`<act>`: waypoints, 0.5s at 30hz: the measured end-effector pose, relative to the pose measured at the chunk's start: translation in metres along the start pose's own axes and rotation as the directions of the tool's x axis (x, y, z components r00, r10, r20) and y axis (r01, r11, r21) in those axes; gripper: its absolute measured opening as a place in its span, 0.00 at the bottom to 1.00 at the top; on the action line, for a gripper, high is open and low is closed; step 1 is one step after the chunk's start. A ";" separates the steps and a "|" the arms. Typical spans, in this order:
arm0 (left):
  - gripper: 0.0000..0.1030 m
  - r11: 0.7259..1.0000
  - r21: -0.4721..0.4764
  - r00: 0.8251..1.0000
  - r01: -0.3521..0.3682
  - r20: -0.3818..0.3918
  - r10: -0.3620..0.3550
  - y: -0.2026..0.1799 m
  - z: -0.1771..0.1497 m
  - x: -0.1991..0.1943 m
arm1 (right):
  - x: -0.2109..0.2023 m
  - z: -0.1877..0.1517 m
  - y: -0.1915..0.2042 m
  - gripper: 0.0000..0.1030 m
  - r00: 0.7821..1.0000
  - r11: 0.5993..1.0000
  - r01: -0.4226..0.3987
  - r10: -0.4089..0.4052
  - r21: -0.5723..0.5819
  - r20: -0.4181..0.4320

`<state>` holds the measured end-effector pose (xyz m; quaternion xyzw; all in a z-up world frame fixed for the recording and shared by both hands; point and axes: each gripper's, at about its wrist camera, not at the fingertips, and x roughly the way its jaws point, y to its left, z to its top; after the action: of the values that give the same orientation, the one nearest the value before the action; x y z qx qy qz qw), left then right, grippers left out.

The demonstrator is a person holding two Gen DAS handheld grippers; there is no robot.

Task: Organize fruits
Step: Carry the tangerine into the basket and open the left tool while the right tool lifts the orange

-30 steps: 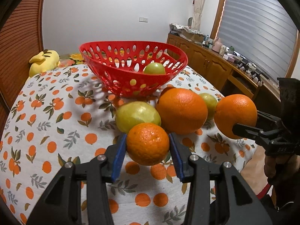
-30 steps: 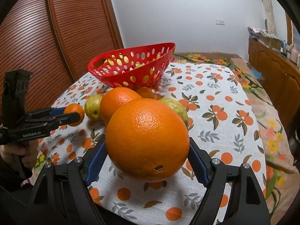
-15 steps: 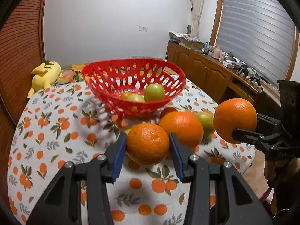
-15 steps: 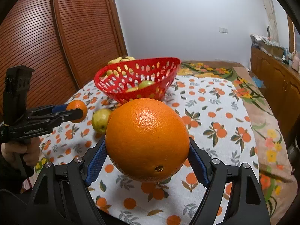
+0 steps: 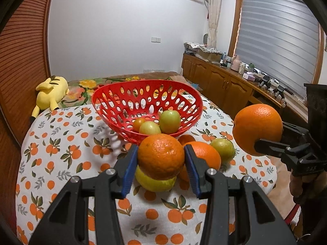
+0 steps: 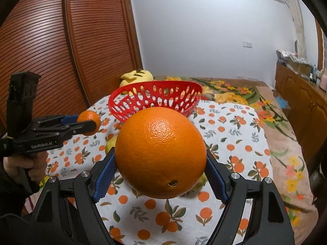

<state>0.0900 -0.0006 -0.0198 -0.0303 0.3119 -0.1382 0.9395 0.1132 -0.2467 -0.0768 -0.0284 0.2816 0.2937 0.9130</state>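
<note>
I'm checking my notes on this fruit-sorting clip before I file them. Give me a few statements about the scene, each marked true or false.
1. The left gripper is shut on a small orange. True.
2. The right gripper is empty. False: it grips a large orange.
3. The red basket holds no fruit. False: two green fruits and a small orange-red fruit lie in it.
4. A yellow plush toy lies beyond the basket. True.
5. Some fruit is on the tablecloth outside the basket. True.
</note>
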 end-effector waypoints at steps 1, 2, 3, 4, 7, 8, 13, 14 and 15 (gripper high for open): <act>0.42 1.000 -0.001 1.000 0.000 0.001 0.000 0.000 0.000 0.000 | 0.000 0.002 0.000 0.80 1.000 1.000 -0.001 0.001 0.000 0.002; 0.42 1.000 -0.001 1.000 0.000 0.000 0.000 0.000 0.000 0.000 | 0.000 0.004 0.000 0.80 1.000 1.000 -0.001 0.001 -0.001 0.004; 0.42 1.000 -0.002 1.000 -0.001 0.000 0.001 0.000 0.000 0.000 | 0.001 0.005 0.000 0.80 1.000 1.000 -0.002 0.002 -0.002 0.005; 0.42 1.000 -0.003 1.000 -0.002 0.000 0.002 0.001 0.001 0.001 | 0.001 0.007 0.000 0.80 1.000 1.000 -0.003 0.003 -0.003 0.006; 0.42 1.000 -0.004 1.000 -0.007 0.000 0.007 0.003 0.002 0.002 | 0.003 0.012 0.000 0.80 1.000 1.000 -0.006 0.006 -0.007 0.009; 0.42 1.000 -0.004 1.000 -0.009 0.000 0.009 0.003 0.002 0.002 | 0.004 0.014 0.000 0.80 1.000 1.000 -0.006 0.006 -0.008 0.009; 0.42 1.000 0.000 1.000 -0.011 0.012 0.011 0.009 0.007 0.006 | 0.008 0.021 -0.001 0.80 0.999 1.000 -0.021 0.021 -0.018 0.024; 0.42 1.000 -0.003 1.000 -0.011 0.013 0.011 0.010 0.008 0.007 | 0.009 0.022 -0.001 0.80 0.999 1.000 -0.022 0.022 -0.020 0.024; 0.42 1.000 -0.007 1.000 -0.010 0.013 0.010 0.012 0.010 0.010 | 0.011 0.024 -0.001 0.80 0.999 1.000 -0.022 0.022 -0.022 0.024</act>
<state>0.1062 0.0076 -0.0195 -0.0328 0.3062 -0.1323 0.9421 0.1328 -0.2370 -0.0628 -0.0320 0.2677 0.3072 0.9127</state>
